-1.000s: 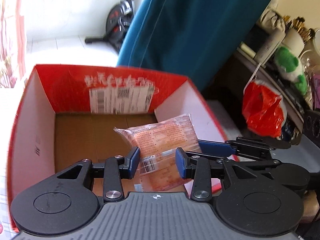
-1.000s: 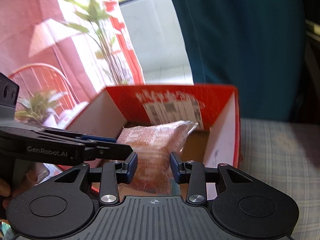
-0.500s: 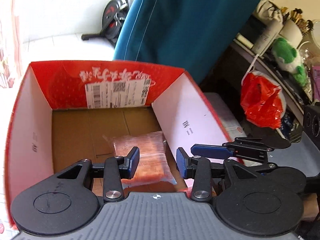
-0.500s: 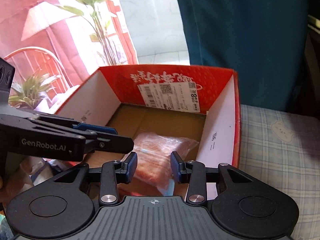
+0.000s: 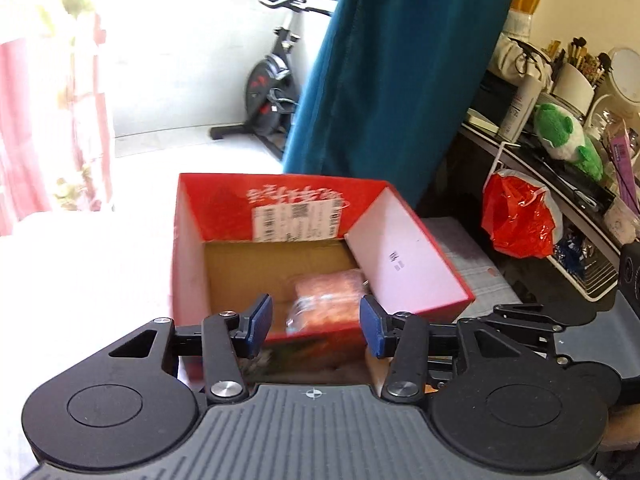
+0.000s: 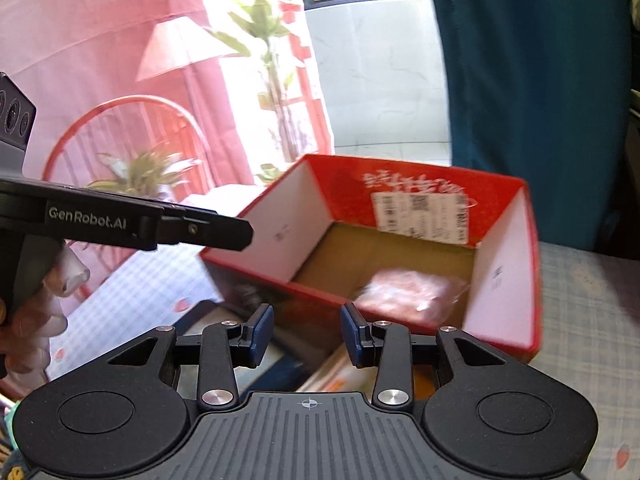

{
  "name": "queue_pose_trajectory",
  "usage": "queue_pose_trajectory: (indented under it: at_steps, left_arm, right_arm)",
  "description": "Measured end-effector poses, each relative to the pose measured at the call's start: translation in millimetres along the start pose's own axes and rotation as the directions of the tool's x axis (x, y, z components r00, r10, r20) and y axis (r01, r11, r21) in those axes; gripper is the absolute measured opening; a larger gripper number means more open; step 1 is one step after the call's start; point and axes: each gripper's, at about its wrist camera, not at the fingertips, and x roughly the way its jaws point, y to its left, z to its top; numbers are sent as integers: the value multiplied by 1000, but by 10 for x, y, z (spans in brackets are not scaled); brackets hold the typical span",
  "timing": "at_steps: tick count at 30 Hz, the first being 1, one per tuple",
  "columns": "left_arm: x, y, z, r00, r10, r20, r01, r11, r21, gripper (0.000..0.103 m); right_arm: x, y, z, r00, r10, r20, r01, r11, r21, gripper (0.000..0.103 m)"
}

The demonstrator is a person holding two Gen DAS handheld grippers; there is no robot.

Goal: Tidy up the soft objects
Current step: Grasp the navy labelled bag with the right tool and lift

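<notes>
An open red cardboard box (image 5: pixel 404 240) (image 6: pixel 280 232) stands on the bed. A soft orange-pink plastic packet (image 5: pixel 328 300) (image 6: pixel 404 292) lies on its brown floor near the right wall. My left gripper (image 5: pixel 316 328) is open and empty, just short of the box's near wall. My right gripper (image 6: pixel 306 334) is open and empty, in front of the box's near wall. The left gripper's body also shows in the right wrist view (image 6: pixel 120 220).
A teal curtain (image 5: pixel 392 80) hangs behind the box. A shelf at the right holds a green plush toy (image 5: pixel 568 140), bottles and a red plastic bag (image 5: pixel 516 216). An exercise bike (image 5: pixel 268 96) stands on the balcony. Checked bedding (image 6: pixel 592 320) lies right of the box.
The packet dropped from between the grippers onto the box floor. Both grippers have pulled back and up, away from the box; the box now looks smaller.
</notes>
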Motion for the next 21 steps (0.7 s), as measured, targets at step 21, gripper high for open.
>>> queue_pose_trajectory:
  at_steps: [21]
  left_arm:
    - [-205,669,-730,989,116,-88,-127,983,-134,51]
  right_arm:
    - [163,414,-661,997,0,-80,4,999,46,37]
